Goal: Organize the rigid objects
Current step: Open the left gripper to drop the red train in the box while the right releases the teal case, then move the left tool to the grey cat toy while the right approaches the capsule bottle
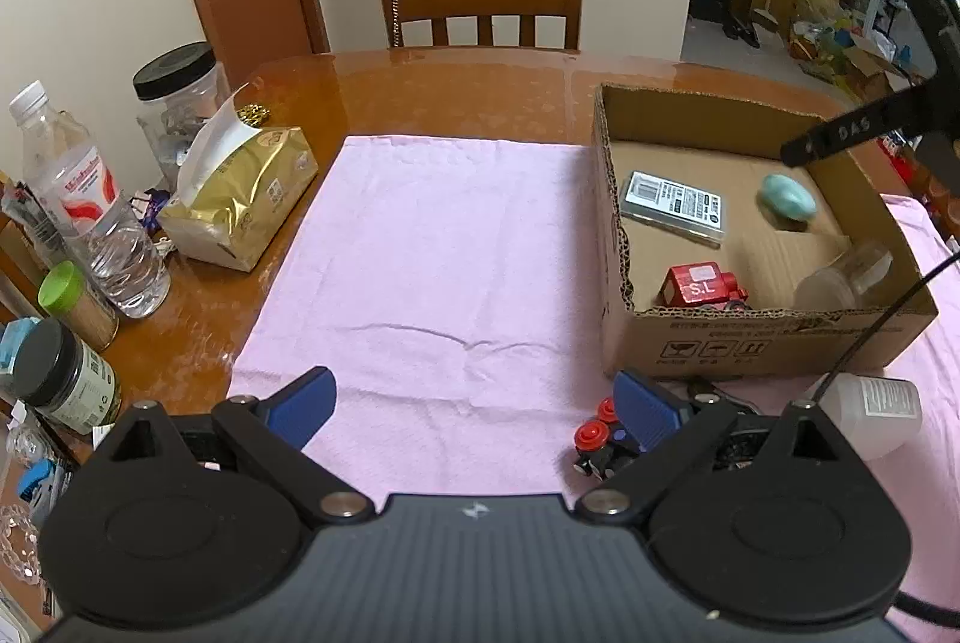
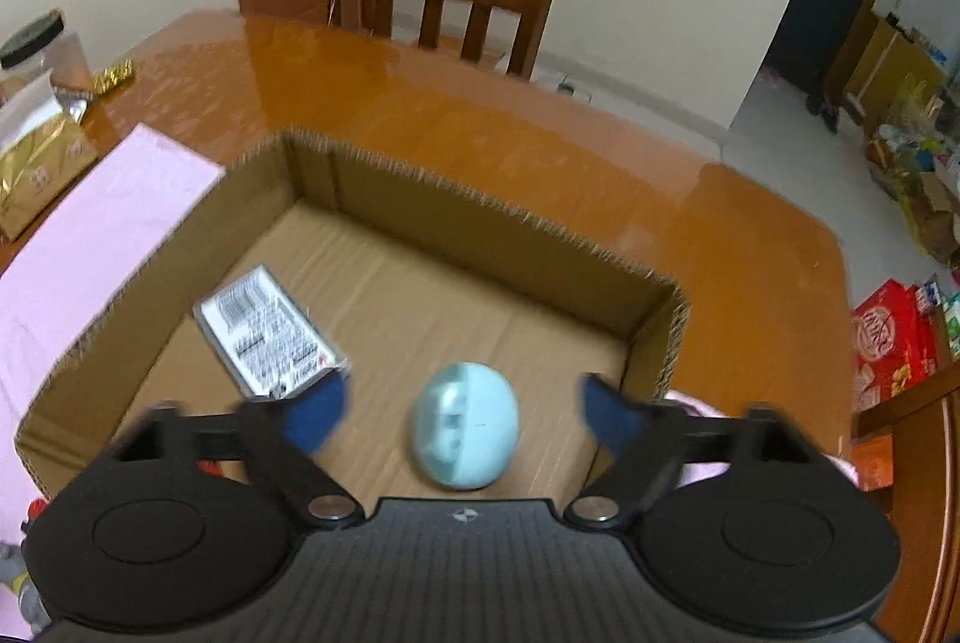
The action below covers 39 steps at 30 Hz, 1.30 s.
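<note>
While both grippers stand wide open and hold nothing, the work near at hand is the loose pieces on the pink cloth (image 1: 432,247). Closest, the left gripper (image 1: 480,406) hovers low over the cloth with a small toy with red knobs (image 1: 591,433) just beside its right finger, not between the jaws, and a white bottle (image 1: 870,412) lies on its side a little further right, in front of the box (image 1: 750,337). For a clean pick I would shift the left gripper right until the toy sits centred between the pads, then close low on its body rather than on the knobs. Further off, the right gripper (image 2: 465,409) hangs over the box with its jaws spread and the teal egg (image 2: 465,427) lying on the box floor between them, untouched as far as the blurred view shows; it should lift straight up so neither finger nudges the egg or catches the wall. Deeper in the box lie a labelled flat pack (image 1: 675,205), a red toy (image 1: 702,286) and a clear jar (image 1: 846,277) by the near wall, so the next item is best set in the bare middle.
</note>
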Motion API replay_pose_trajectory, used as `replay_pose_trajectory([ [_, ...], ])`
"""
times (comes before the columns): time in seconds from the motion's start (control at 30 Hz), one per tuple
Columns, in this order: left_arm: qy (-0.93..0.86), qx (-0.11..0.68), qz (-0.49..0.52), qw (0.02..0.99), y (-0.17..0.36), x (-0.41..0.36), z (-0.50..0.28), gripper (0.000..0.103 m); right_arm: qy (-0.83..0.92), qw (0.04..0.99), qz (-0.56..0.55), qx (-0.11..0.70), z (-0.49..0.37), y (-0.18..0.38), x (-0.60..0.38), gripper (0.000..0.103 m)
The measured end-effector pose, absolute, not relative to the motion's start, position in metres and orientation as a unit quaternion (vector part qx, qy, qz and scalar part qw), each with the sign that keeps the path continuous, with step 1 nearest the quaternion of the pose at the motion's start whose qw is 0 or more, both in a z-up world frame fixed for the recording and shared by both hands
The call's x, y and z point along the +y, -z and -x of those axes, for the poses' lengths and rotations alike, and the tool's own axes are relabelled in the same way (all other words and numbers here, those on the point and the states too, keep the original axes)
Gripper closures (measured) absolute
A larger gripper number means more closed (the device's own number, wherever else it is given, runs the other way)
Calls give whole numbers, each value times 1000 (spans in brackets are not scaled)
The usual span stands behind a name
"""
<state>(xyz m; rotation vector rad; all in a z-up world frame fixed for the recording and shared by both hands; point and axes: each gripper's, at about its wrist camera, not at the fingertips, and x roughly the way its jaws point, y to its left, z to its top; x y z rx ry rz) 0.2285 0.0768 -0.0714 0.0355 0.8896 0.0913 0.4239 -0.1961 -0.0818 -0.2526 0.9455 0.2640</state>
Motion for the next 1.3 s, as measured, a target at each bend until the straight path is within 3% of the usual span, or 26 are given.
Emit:
replay_pose_trajectory([
  [0.3, -29, 428, -23, 903, 62, 67, -218, 2, -126, 880, 103, 447, -388, 52, -204, 0],
  [0.57, -6, 446, -32, 894, 84, 61, -191, 2, -133, 895, 74, 420, -294, 54, -212, 0],
  [0.93, -17, 459, -24, 888, 99, 63, -166, 2, -188, 869, 90, 449, -204, 95, -181, 0],
  [1.3, -48, 461, -4, 886, 100, 79, -151, 2, -312, 827, 163, 438, -190, 117, -112, 0],
])
